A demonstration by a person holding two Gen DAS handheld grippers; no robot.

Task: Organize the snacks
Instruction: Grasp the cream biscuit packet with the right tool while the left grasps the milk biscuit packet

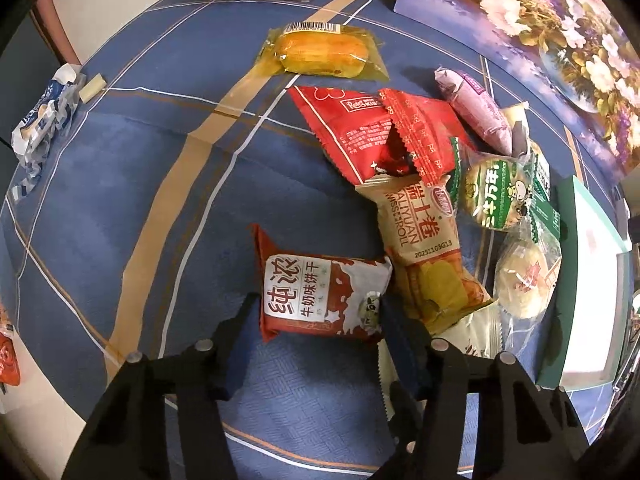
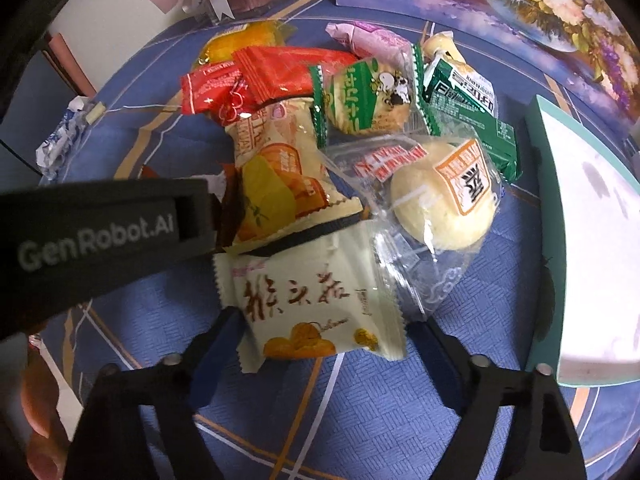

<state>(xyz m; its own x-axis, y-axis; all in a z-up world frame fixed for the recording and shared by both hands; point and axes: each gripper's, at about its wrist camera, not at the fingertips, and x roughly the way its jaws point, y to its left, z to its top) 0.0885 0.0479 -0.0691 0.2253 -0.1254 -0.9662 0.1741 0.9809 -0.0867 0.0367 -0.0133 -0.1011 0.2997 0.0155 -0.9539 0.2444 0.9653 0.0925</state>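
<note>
**Two snack packets straddled at the near edge of the heap**

The red-and-white biscuit packet lies on the blue tabletop, at the near-left edge of the snack pile, with open cloth to its left. The left hand-held gripper straddles it, jaws half-spread, seemingly touching its sides. The right hand-held gripper stands wider around a cream packet, contact unclear. A teal-rimmed box sits right of the pile; I cannot see anything in it.
</note>
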